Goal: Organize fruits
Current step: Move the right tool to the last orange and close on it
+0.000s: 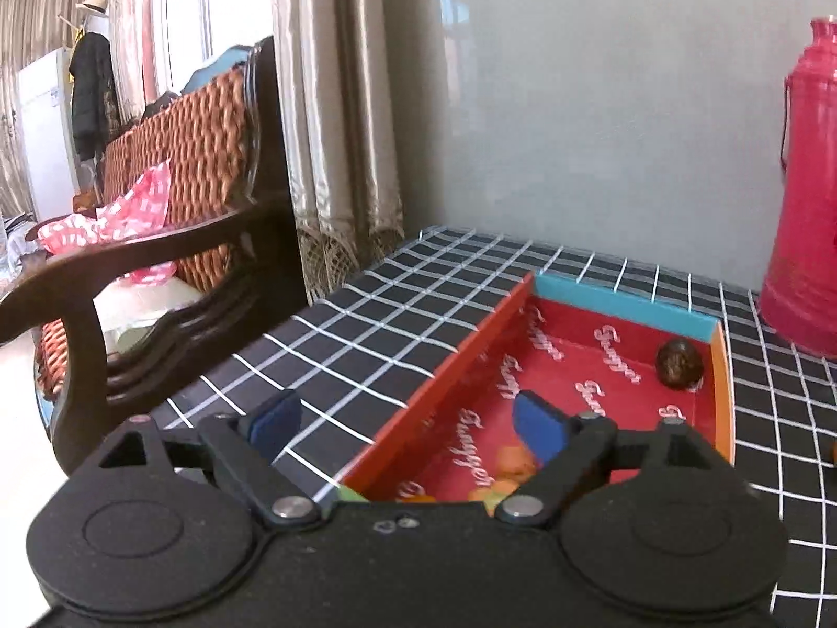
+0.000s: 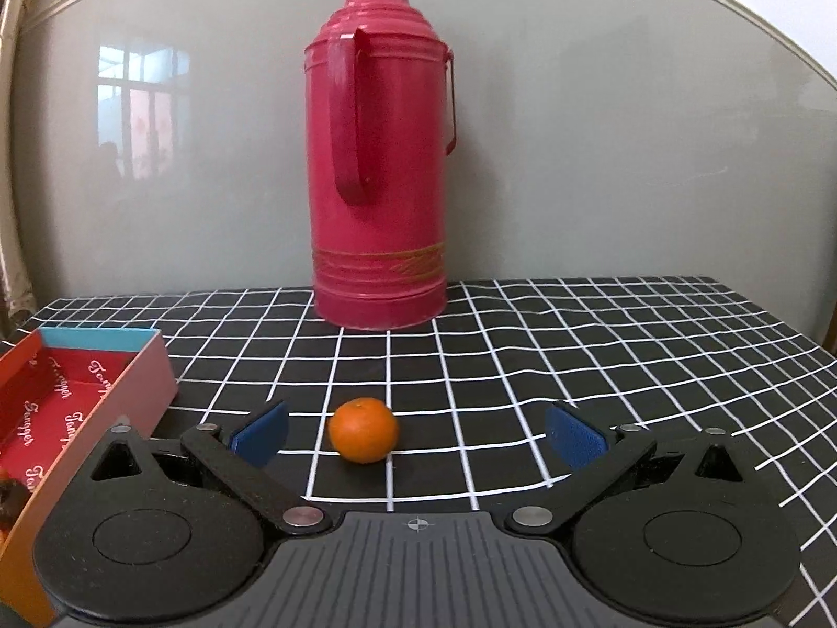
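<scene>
A shallow red box (image 1: 460,361) with a blue far wall and an orange side lies on the checked tablecloth (image 1: 397,303). A dark brown round fruit (image 1: 679,365) rests in its far right corner, and orange fruit (image 1: 510,466) shows at its near end, partly hidden by my gripper. My left gripper (image 1: 408,426) hangs open over the box's left wall with nothing between its blue pads. In the right wrist view a small orange tangerine (image 2: 363,430) sits on the cloth just beyond my right gripper (image 2: 418,437), whose pads stand wide open. The box (image 2: 141,366) lies at the left there.
A tall pink thermos (image 2: 379,157) stands at the back against the grey wall, also seen as the pink thermos (image 1: 803,199) at the right edge. A dark wooden chair (image 1: 157,261) with a woven cushion stands off the table's left edge, beside curtains (image 1: 335,120).
</scene>
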Demonstrator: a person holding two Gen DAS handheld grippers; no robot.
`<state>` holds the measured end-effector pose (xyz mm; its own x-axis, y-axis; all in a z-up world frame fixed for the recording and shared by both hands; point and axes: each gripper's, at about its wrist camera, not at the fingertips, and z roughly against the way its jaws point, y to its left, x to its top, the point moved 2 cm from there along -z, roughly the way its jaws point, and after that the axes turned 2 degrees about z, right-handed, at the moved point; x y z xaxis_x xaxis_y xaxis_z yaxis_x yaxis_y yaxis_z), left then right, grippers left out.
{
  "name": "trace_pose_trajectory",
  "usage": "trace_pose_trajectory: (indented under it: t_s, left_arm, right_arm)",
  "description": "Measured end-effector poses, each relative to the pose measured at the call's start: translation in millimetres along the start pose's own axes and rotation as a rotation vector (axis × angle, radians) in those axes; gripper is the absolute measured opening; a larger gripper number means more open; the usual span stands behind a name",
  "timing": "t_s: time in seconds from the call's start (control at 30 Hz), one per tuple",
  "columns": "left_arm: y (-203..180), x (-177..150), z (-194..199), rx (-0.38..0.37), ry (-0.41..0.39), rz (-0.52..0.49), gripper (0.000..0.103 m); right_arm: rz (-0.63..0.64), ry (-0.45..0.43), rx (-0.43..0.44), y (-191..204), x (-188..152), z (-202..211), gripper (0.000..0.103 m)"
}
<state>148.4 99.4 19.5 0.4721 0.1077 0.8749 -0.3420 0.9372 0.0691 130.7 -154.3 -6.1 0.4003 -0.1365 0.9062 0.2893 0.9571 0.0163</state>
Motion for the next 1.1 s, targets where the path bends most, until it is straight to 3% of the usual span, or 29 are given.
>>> trace_pose_trajectory:
  t_s: [0.17,0.53,0.83,0.87,0.9,0.97,1.1]
  left_arm:
    - [25,1,-2,0.021,-0.003,0.017,0.085]
    - [83,10,-16,0.091,0.037,0.161,0.086]
    - [98,8,-16,0.136,0.030,0.156,0.088]
    - [100,8,-16,0.140,0.031,0.158,0.088]
    - [101,8,-17,0.144,0.032,0.159,0.088]
    - [104,8,-18,0.153,0.032,0.161,0.088]
    - [109,8,-19,0.160,0.035,0.167,0.088]
  right_arm:
    - [-0.003,0.056,0.006,7,1,-23,0.103]
    - [-0.055,0.193,0.004,4,-3,-71,0.103]
    - [-0.032,0.182,0.033,18,-4,-83,0.102]
    - [-0.019,0.174,0.030,20,-4,-83,0.096]
    - [0.000,0.161,0.024,23,-4,-83,0.073]
    - [0.013,0.174,0.044,28,-5,-86,0.045]
    - [-0.004,0.203,0.054,28,-9,-94,0.043]
